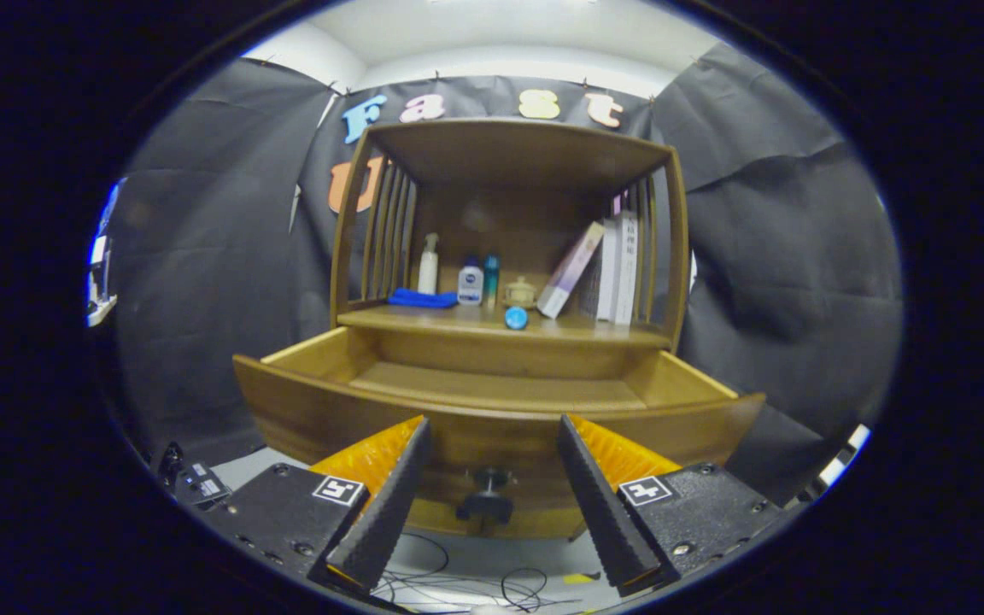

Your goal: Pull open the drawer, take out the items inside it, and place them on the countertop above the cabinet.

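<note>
I see the drawer [492, 401] pulled open below the cabinet [509, 222], its dark knob [487, 495] just ahead between my gripper [492, 436] fingers, which are spread and hold nothing. On the countertop [492, 323] stand bottles [468, 278], a blue cloth [422, 298], and leaning books [603, 269].

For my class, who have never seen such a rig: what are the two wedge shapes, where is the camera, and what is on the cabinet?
The camera rides on a hand-held gripper and looks along its two fingers, the wedges. They are spread apart and hold nothing. Just beyond them is the dark knob of a wooden drawer, pulled open. On the countertop above stand bottles, a blue cloth, a small blue round thing and leaning books.
</note>
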The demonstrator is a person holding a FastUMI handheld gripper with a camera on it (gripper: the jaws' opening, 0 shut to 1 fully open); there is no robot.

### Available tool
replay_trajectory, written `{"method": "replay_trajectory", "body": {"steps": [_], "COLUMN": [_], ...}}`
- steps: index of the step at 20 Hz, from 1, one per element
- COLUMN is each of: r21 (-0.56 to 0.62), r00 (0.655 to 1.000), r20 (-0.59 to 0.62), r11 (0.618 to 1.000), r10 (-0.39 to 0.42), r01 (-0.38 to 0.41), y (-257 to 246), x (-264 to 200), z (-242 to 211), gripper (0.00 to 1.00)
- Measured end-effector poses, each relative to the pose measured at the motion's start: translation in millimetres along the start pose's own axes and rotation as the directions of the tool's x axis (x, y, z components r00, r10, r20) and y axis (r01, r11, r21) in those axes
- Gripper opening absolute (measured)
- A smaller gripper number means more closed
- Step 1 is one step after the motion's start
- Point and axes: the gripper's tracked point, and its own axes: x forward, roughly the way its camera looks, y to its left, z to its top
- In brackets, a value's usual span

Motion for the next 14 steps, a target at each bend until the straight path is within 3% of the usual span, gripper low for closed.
{"method": "replay_trajectory", "body": {"steps": [7,14], "r21": [0.048,0.035], "r00": [0.993,0.993], "r20": [-0.116,-0.118], "r11": [0.999,0.999], "r10": [-0.011,-0.017], "r01": [0.016,0.021], "y": [-3,0], "x": [23,48], "z": [-52,-53], "gripper": [0.94,0.94]}}
